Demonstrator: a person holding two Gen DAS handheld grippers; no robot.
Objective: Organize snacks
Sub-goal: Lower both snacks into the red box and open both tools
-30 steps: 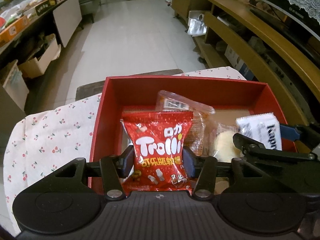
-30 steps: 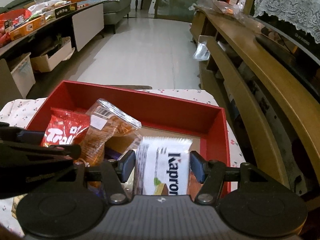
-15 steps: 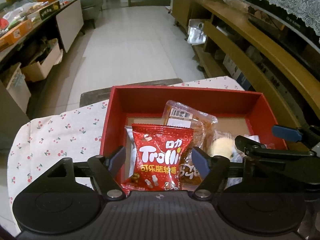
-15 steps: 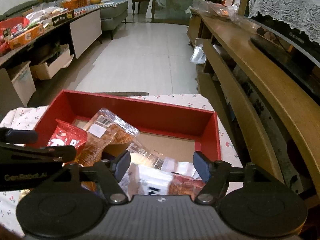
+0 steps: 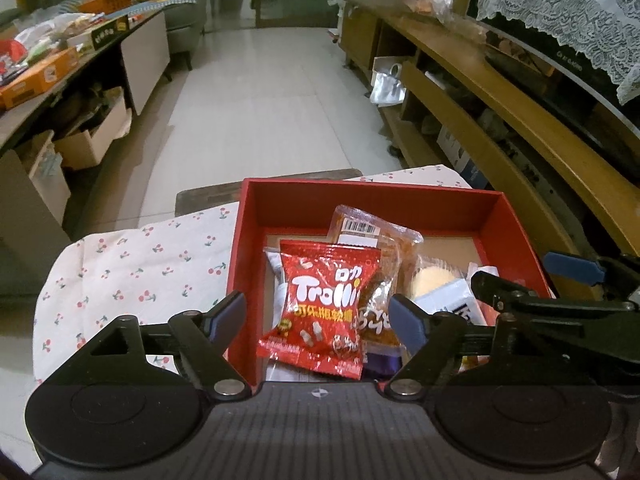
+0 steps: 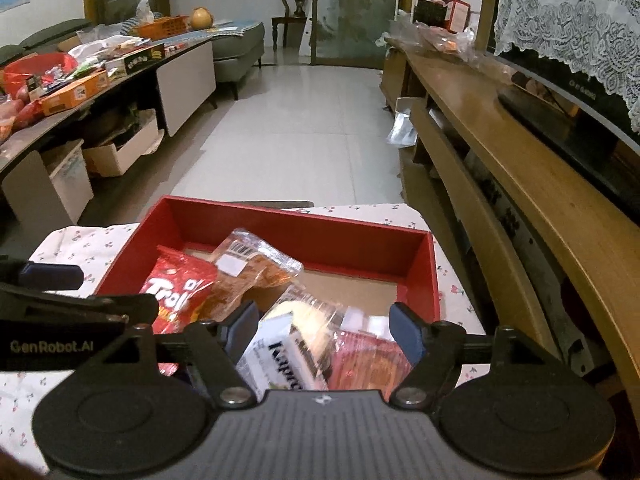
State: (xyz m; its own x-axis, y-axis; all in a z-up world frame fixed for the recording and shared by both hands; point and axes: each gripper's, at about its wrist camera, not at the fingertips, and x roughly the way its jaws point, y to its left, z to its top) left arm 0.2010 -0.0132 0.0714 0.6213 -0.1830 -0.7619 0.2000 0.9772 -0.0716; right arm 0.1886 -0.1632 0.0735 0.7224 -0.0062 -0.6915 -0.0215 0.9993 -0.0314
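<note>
The left hand-held gripper (image 5: 318, 316) is spreading its jaws, pads clear of the red "Trolli" candy bag (image 5: 322, 304) lying in the red box (image 5: 516, 236). The right hand-held gripper (image 6: 322, 330), its neighbour's arm stamped "GenRobot.AI", is spreading too, above a loose white "Kapron" packet (image 6: 280, 356) in that box on the cherry-print tabletop (image 5: 132, 268).

The far half of the red box (image 6: 224, 216) is bare cardboard floor, open from above. Its near half is crowded: the Trolli bag (image 5: 324, 300), the clear-wrapped pastry (image 5: 380, 248) leaning behind it, and the white Kapron pack (image 6: 280, 356) block the way down. The left tool (image 5: 318, 314) and right tool (image 6: 322, 328) hover side by side, jaws opening, crowding each other. The cherry-print cloth (image 5: 132, 276) left of the box is clear.
</note>
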